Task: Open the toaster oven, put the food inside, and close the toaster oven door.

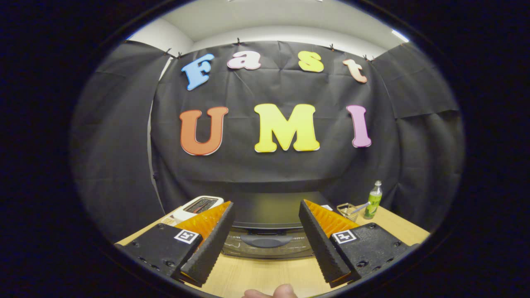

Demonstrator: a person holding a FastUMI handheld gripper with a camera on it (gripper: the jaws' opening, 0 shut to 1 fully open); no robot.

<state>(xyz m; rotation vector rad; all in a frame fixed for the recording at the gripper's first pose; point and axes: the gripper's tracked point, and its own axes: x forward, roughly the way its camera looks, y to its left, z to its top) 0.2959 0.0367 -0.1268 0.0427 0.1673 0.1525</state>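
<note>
Gripper view: gripper (267, 205) fingers apart; one toaster oven (269, 225), one bottle (373, 200).

Black toaster oven (267, 223) on a light wood-grain table (265, 275), beside a green bottle (373, 202).

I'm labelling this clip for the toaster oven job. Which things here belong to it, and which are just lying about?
Job: toaster oven, door shut, handle between the open gripper's fingers.

Lying about: green bottle, wire basket, white toaster, all on the table.
</note>
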